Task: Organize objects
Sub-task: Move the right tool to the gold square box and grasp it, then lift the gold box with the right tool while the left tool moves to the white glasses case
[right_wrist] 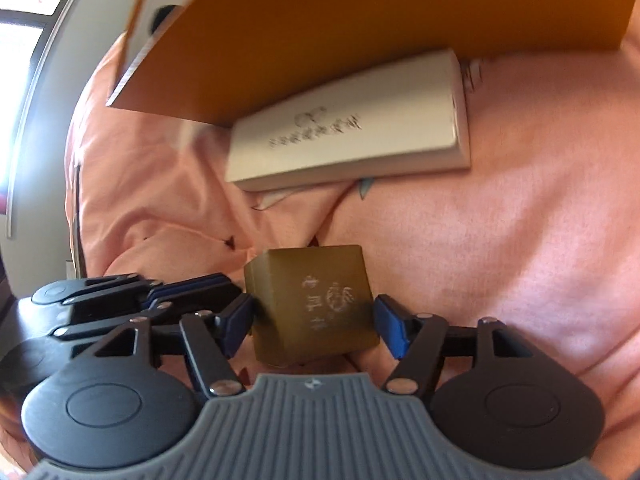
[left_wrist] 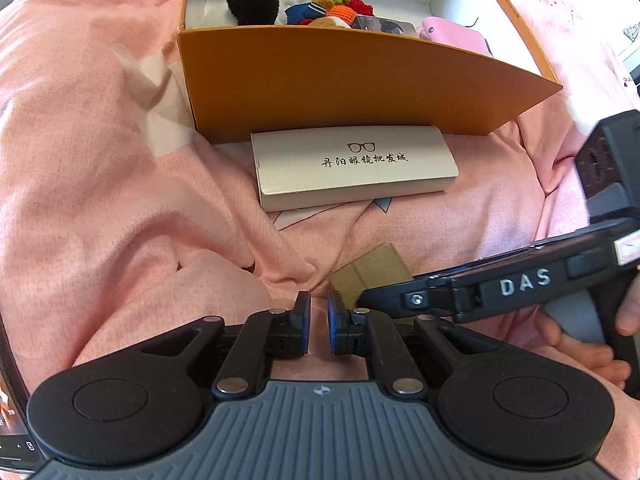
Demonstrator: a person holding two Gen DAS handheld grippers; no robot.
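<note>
A small brown cardboard box (right_wrist: 314, 306) lies on the pink bedsheet between the fingers of my right gripper (right_wrist: 314, 326). The left pad touches it; the right pad stands a little off, so the gripper is open around it. The same box (left_wrist: 372, 272) shows in the left wrist view, partly hidden by the right gripper's body (left_wrist: 500, 288). My left gripper (left_wrist: 319, 320) hovers low over the sheet with its jaws nearly closed and nothing between them. A white glasses case (left_wrist: 352, 166) lies against the front wall of an orange box (left_wrist: 340, 84); the case also shows in the right wrist view (right_wrist: 348, 124).
The orange box holds a black pompom (left_wrist: 253, 0), several colourful crocheted toys (left_wrist: 332, 10), a dark card box (left_wrist: 382, 26) and a pink item (left_wrist: 456, 34). The rumpled pink bedsheet (left_wrist: 100, 160) surrounds everything. A phone screen edge (left_wrist: 12, 420) sits at far left.
</note>
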